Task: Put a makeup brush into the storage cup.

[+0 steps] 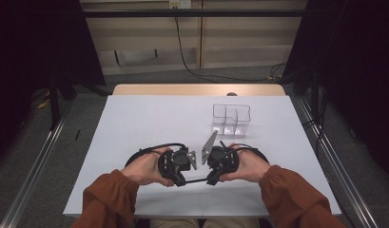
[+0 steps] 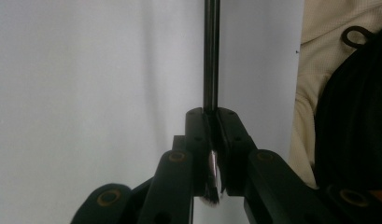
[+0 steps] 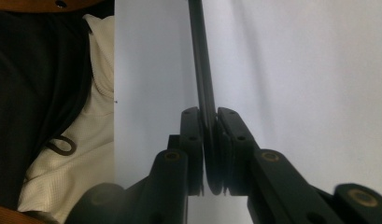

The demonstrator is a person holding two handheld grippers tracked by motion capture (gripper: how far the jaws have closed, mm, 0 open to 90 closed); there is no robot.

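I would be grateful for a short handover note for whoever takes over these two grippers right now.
Left gripper: shut on one end of the thin dark rod.
Right gripper: shut on the rod's other end; its jaws have just been closing.
Both are low over the white table near the person's edge, facing each other, with the rod spanning between them.
The clear divided plastic organiser stands farther back to the right, nothing visible in it.
Done: rod gripped at both ends.
Left: probably moving it to the organiser.

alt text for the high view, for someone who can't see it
Two hands hold the left gripper and right gripper facing each other near a white table's front edge, both shut on one thin dark rod between them. A clear divided box stands farther back.
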